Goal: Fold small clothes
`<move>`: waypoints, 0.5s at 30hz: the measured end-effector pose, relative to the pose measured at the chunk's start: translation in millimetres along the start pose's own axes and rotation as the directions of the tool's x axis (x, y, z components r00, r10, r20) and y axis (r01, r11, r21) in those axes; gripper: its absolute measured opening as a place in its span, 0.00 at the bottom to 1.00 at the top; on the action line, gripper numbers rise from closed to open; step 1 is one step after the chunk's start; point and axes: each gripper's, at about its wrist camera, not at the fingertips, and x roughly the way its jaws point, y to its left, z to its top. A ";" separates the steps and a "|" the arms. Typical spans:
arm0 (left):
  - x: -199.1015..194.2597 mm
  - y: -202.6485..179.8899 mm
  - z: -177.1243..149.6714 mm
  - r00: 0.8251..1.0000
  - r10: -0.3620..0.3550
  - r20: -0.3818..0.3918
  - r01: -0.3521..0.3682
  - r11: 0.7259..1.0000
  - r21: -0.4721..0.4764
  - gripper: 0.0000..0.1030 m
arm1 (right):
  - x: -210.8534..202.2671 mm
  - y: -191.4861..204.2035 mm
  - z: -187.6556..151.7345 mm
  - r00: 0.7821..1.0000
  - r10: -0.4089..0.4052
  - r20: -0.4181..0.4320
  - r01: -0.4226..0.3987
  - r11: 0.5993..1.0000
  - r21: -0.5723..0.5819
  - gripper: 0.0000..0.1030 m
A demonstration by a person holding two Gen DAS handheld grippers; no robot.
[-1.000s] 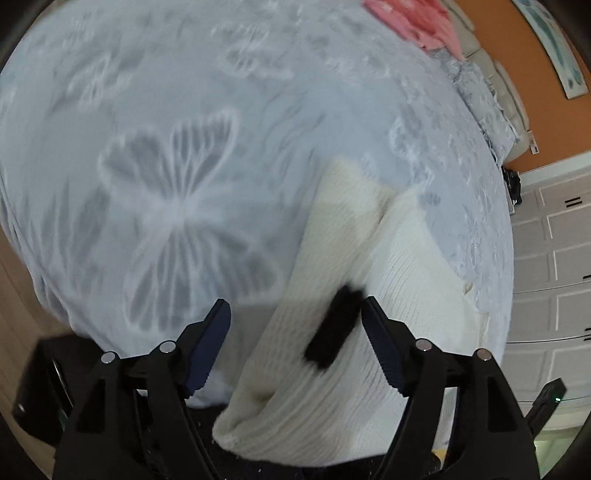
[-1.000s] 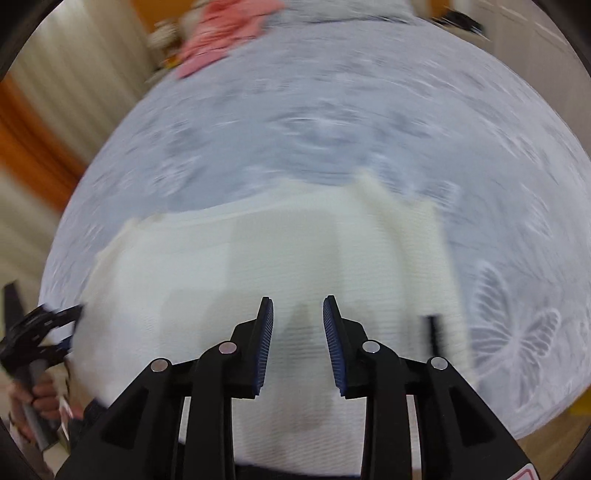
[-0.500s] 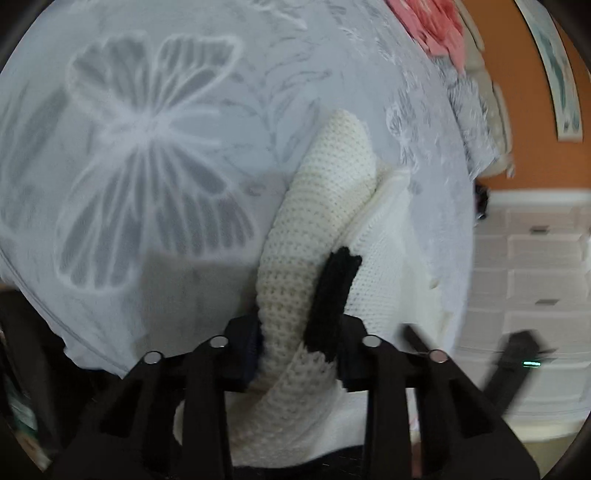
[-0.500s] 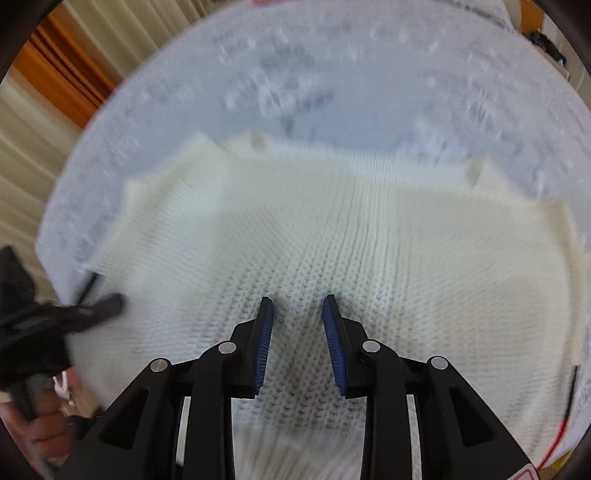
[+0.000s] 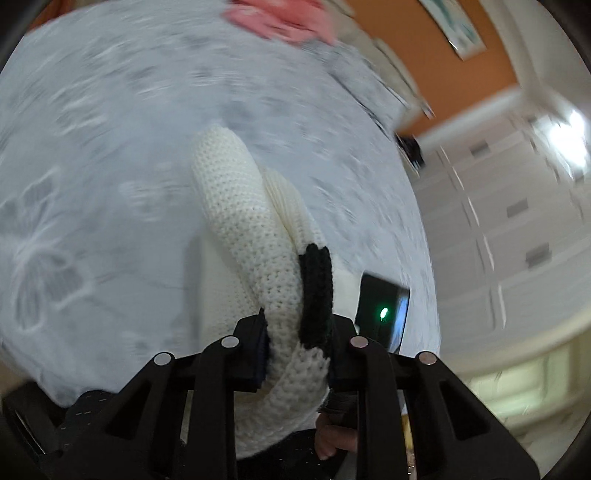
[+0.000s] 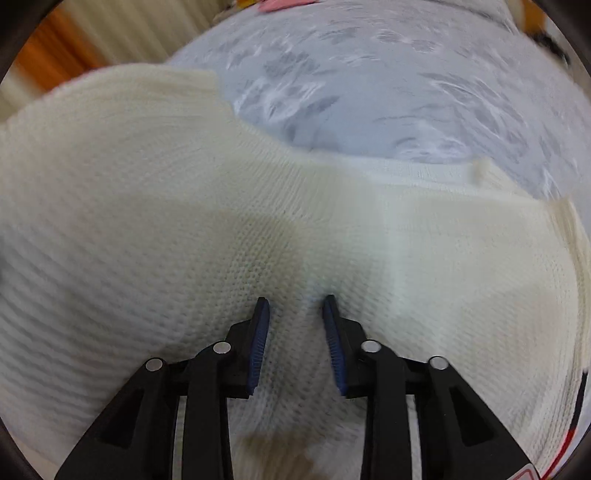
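A cream knitted garment [image 6: 192,221] with a black knitted patch [image 5: 316,291] lies on a pale grey bedspread [image 5: 92,155] printed with butterflies. My left gripper [image 5: 297,332] is shut on a bunched roll of the garment [image 5: 240,206] beside the black patch and holds it lifted. My right gripper [image 6: 295,332] sits low over the spread garment, its jaws a narrow gap apart with knit fabric between the blue pads [image 6: 258,336]. I cannot tell whether it pinches the fabric. The left part of the garment rises as a lifted flap [image 6: 110,122].
A pink garment [image 5: 280,18] lies at the far end of the bed. An orange wall [image 5: 436,48] and white cabinet doors [image 5: 509,221] stand to the right. The other handheld gripper with a green light [image 5: 384,314] shows beyond the roll.
My left gripper closed on the garment's edge and lifted it into a roll, swinging right. My right gripper moved lower onto the garment. The left flap of the fabric has risen.
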 end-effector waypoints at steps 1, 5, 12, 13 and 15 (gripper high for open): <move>6.3 -13.0 -2.4 1.000 0.005 -0.012 -0.005 0.999 0.032 0.21 | -24.1 -21.2 -2.9 0.999 0.002 0.044 -0.004 0.999 0.044 0.33; 48.0 -69.0 -19.8 0.995 -0.002 -0.099 0.017 0.988 0.154 0.21 | -85.8 -94.5 -27.1 0.990 -0.076 0.115 0.057 0.986 0.158 0.43; 168.2 -115.2 -89.9 0.933 0.210 -0.293 -0.116 0.945 0.307 0.29 | -121.6 -178.1 -74.1 0.991 -0.075 0.108 0.039 0.952 0.304 0.52; 168.7 -117.4 -97.0 0.933 0.230 -0.277 -0.138 0.939 0.315 0.32 | -121.1 -180.6 -74.7 0.993 -0.053 0.103 0.018 0.951 0.310 0.54; 149.4 -125.9 -102.9 0.956 0.202 -0.214 -0.123 0.935 0.331 0.49 | -118.5 -180.7 -74.3 0.994 0.011 0.104 -0.043 0.951 0.306 0.60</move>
